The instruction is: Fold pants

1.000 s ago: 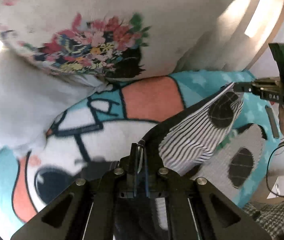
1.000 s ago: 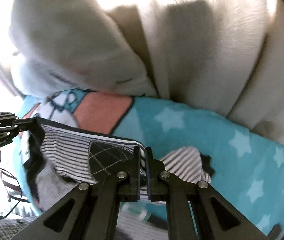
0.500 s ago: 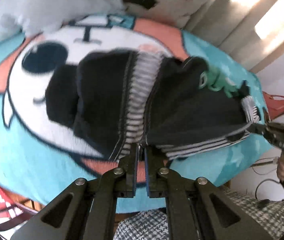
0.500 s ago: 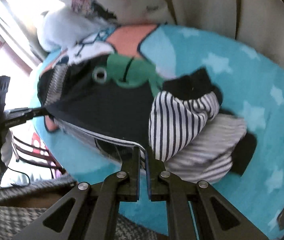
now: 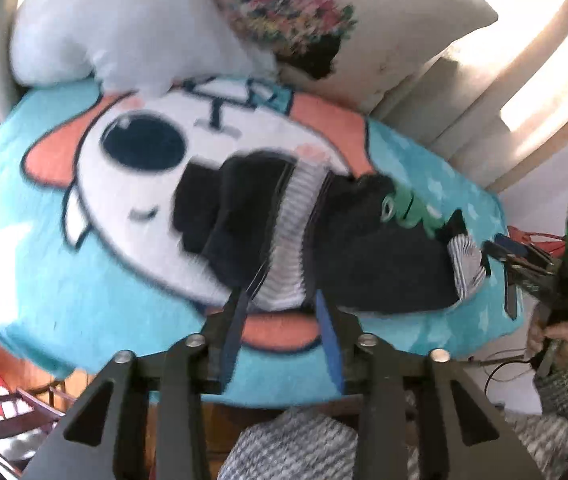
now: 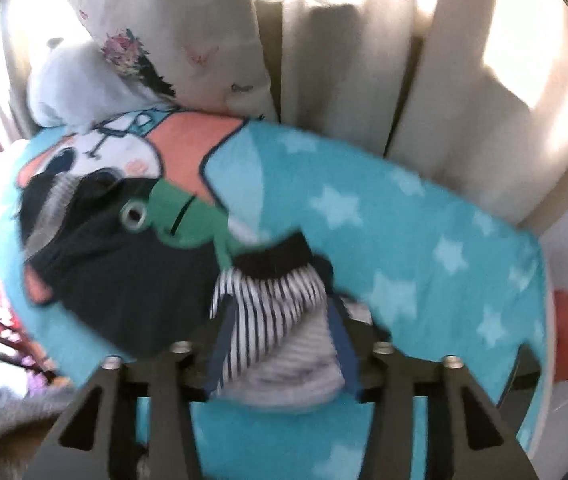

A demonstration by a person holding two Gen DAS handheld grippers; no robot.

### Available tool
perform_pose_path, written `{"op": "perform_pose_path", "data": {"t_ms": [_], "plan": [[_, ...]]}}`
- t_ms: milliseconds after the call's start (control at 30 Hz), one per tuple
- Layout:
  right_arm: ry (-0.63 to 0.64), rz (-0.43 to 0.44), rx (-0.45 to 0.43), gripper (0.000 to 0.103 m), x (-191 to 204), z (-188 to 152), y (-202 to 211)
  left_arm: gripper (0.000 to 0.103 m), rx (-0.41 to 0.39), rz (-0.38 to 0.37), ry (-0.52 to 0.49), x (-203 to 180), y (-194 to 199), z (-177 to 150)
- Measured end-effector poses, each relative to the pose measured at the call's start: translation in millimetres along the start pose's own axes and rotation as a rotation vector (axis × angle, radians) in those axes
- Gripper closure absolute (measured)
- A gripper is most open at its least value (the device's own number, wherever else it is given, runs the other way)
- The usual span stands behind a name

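Your left gripper point(image 5: 282, 304) and right gripper point(image 6: 280, 320) are both opening over the dark, stripe-lined pants point(image 5: 383, 264) lying on the turquoise cartoon-print blanket point(image 5: 84, 288); no writing is legible.

Pants point(image 5: 383, 264) — dark navy with black-and-white striped panels and a green frog motif. Blanket point(image 5: 64, 280) — turquoise scattered with pale stars, bearing a white cartoon face with coral ears and a black eye. Pillow point(image 5: 383, 40): cream, multicoloured floral print. Sleeve point(image 5: 567, 384): grey-and-white check.
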State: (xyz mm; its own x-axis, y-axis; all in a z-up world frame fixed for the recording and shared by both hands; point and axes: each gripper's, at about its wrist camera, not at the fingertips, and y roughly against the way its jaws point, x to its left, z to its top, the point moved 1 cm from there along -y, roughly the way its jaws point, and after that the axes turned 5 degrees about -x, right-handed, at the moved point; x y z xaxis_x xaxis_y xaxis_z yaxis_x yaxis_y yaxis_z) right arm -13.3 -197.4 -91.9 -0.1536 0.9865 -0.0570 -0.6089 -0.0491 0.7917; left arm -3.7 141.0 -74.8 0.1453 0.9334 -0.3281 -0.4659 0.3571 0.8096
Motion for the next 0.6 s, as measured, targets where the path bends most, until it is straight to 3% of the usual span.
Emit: {"op": "perform_pose_path", "data": {"t_ms": [100,200,267,500,567,600], "plan": [[0.018,-0.051,0.026,0.050,19,13,-32,0.058,-0.029,0.014,-0.025,-18,-20,18],[-0.008,-0.057,0.077,0.091,13,8,-51,0.058,0.010,0.085,-0.012,-18,-62,26],[-0.087,-0.040,0.066,0.091,-9,-7,-40,0.058,0.032,0.146,-0.015,-15,-75,23],[-0.430,-0.133,0.161,0.090,-122,-87,-10,0.058,0.047,0.111,0.038,-3,-85,12],[-0.535,-0.067,0.111,0.089,-143,-101,7,0.058,0.044,0.106,0.049,-2,-84,12],[-0.597,0.001,0.062,0.078,-150,-104,17,0.058,0.044,0.105,0.054,-2,-84,13]]}}
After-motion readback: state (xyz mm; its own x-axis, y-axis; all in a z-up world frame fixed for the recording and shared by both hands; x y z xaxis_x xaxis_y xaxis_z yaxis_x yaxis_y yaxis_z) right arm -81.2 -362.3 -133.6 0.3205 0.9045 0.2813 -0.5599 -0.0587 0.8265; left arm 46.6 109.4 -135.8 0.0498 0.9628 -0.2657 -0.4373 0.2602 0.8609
